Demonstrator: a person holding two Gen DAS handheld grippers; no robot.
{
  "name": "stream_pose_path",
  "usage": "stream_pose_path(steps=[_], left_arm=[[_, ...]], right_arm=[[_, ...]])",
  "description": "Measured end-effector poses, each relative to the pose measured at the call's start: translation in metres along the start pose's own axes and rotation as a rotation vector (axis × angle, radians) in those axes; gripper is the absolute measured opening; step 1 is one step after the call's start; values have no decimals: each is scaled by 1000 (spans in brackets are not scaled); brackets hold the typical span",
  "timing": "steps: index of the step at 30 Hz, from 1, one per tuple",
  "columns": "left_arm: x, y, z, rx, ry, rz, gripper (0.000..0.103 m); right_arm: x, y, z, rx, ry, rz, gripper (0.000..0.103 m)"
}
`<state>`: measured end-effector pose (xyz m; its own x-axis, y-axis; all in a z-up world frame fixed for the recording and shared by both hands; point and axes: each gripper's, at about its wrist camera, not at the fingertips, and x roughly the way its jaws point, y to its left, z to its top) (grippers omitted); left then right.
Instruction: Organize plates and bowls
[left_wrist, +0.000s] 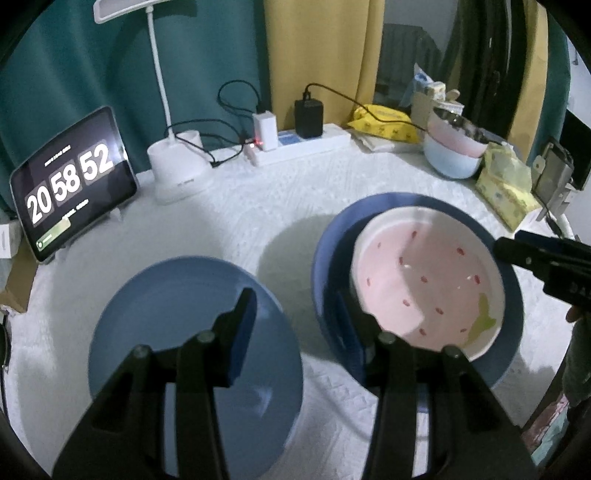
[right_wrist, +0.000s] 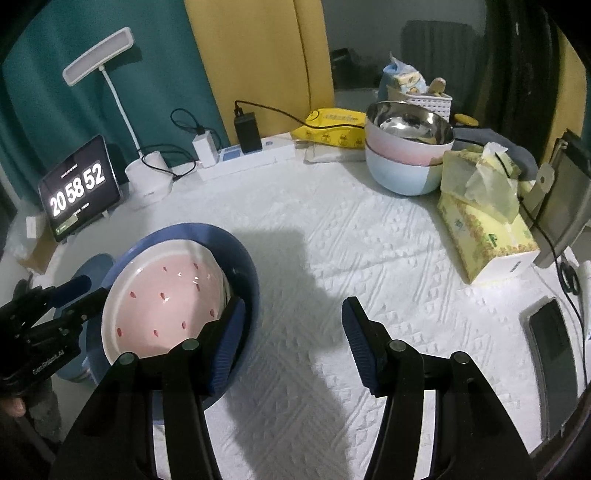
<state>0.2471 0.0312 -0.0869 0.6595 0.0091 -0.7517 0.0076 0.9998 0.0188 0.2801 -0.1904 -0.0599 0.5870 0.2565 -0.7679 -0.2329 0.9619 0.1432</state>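
Your left gripper (left_wrist: 299, 314) has its fingers wide above the blue plate (left_wrist: 177, 306); your right gripper (right_wrist: 291, 339) is wide too, beside the pink plate (right_wrist: 166, 302) in the blue bowl (right_wrist: 243, 258).

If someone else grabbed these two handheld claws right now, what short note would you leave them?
Left gripper: open, holding nothing, above the light blue plate and the rim of the dark blue bowl.
Right gripper: open, holding nothing, one finger by that bowl's rim.
Done: pink plate lies tilted in the dark blue bowl; steel bowls are stacked at the back.
Left: the light blue plate lies alone, probably next to stack.
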Motion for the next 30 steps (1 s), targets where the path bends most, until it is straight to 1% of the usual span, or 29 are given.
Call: stream_pose_path(steps=[4,7,11,14,19,21,25,30], left_arm=[[4,-3,-2,17,1,20,46],[5,-3,-2,22,-3,21,46],[6,-4,-4,38,-27,39,46],[6,-2,-5,22,-44,36,46],[4,-3,-9,-1,-82,62,46],[5,-1,-9,-17,-84,56,46],[6,-3,-10,-11,-93,63,46],[6,-2,-10,-25,-92,57,46]], right_arm=[[8,-1,-1,3,14,1,59],[13,-4,-2,10,24,9,59],[21,-2,-4,7,45,10,59],[22,-4,-5,25,41,7,59],[24,2,-7,11,17,-49,59],[25,0,-7,25,15,-43,59],[26,-5,-8,67,13,-17,59],[26,-4,-9,76,4,-12,59]])
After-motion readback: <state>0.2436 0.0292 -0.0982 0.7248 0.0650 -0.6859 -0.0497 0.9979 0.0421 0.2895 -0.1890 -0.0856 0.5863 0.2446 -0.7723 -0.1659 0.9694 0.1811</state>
